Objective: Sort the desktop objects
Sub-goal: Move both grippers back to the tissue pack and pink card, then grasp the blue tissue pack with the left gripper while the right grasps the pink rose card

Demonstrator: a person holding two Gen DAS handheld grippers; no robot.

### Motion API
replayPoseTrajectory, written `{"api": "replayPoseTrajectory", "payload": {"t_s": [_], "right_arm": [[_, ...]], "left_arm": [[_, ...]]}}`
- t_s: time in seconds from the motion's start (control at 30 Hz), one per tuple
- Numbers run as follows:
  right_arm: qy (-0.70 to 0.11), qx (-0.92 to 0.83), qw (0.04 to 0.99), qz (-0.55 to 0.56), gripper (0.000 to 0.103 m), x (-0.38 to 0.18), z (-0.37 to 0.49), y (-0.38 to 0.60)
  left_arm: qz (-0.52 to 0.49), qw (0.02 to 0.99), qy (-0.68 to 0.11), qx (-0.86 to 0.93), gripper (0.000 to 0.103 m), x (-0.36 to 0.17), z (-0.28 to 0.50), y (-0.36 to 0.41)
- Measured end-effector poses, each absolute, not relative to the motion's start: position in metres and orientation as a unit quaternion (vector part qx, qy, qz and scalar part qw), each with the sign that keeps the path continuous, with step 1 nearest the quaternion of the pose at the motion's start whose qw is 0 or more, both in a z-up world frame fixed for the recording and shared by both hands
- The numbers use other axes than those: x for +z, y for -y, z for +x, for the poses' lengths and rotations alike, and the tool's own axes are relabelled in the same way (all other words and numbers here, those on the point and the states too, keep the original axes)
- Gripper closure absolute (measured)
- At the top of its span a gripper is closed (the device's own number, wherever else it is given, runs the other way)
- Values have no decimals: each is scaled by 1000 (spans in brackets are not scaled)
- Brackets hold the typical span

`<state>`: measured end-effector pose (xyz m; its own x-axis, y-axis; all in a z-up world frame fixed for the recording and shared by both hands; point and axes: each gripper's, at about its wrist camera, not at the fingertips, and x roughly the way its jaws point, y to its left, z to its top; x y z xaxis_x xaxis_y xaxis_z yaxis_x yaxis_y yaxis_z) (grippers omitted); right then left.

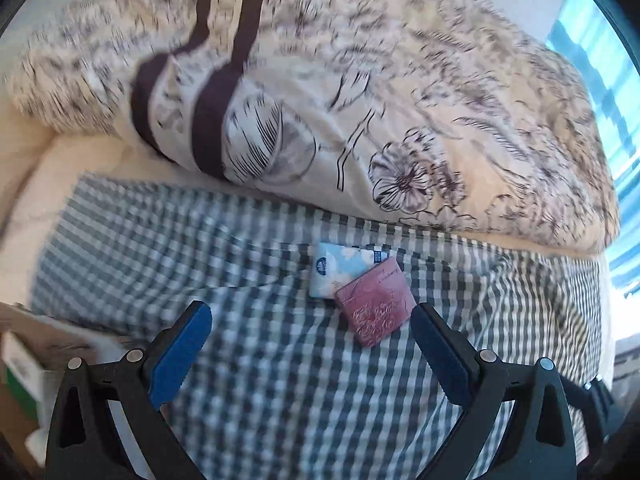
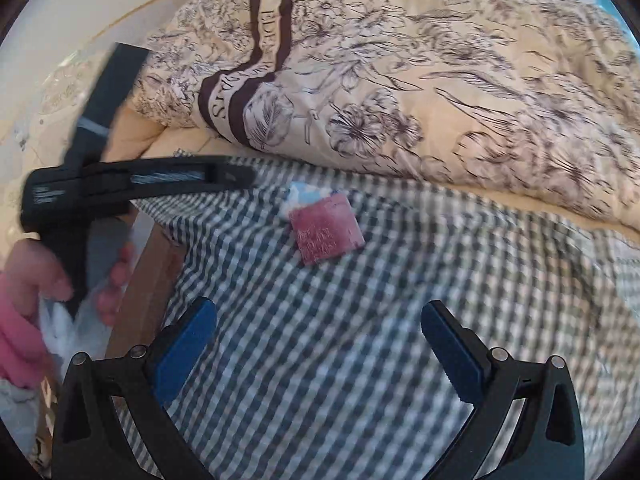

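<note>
**Both tools open above the checked cloth**

Directly between the blue pads of the left tool [image 1: 311, 328] lies nothing but cloth: its jaws are spread wide and hold nothing. Just ahead of its right pad [image 1: 438, 354] sits a small red packet [image 1: 374, 308], flat on the black-and-white checked cloth [image 1: 280, 380], one corner reaching close to that pad; whether they touch cannot be told. Behind the red packet, partly under its far edge, lies a pale blue and white tissue pack [image 1: 340, 266]. The two overlap. Further ahead rises a bunched cream quilt [image 1: 400, 100] printed with dark flowers and crossed by two dark brown stripes. To the left of this tool, low in the left wrist view, cardboard and something green show, too blurred to name.

Likewise the right tool [image 2: 318, 340] stands with its jaws wide apart and empty over the same checked cloth [image 2: 360, 360]. The red packet [image 2: 326, 232] lies well ahead of it, roughly on its midline, with the tissue pack [image 2: 304, 196] peeking out behind the packet's far edge. Beyond them is the quilt [image 2: 440, 80]. Off to this tool's left, the left tool [image 2: 160, 182] reaches across in side view, its black body held by a hand [image 2: 36, 280] near a pink sleeve; its tips point toward the two packets.
</note>
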<state>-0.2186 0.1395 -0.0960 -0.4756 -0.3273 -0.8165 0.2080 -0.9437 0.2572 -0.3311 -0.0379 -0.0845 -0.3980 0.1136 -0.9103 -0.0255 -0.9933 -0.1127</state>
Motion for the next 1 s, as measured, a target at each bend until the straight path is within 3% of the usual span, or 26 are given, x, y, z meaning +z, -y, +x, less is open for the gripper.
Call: {"api": "replayPoseTrajectory", "payload": {"t_s": [0.2,0.7,0.8,0.93,0.97,1.0], "right_arm": [[72,-847,191,491,0,-133,-257,-134],[7,-845,219,489,1,-187,-307,-94],[-18,-850,197,489,1,-193,-310,-91],[2,-848,202,489,1,-197,-313,-96],[3,-850,203,486,6,-196,-312,-97],[2,-850,205,485,21,-195,-311,-99]], "left_arm": [[-560,43,31,827,1,-126,-366,24],[-584,76,25,808,1,-178,-401,29],[-584,97,29,806,10,-177,-399,31],[-585,135,41,798,48,-169,-394,25],[-586,142,40,796,54,-168,-393,23],[-586,145,37,796,54,-167,-392,20]]}}
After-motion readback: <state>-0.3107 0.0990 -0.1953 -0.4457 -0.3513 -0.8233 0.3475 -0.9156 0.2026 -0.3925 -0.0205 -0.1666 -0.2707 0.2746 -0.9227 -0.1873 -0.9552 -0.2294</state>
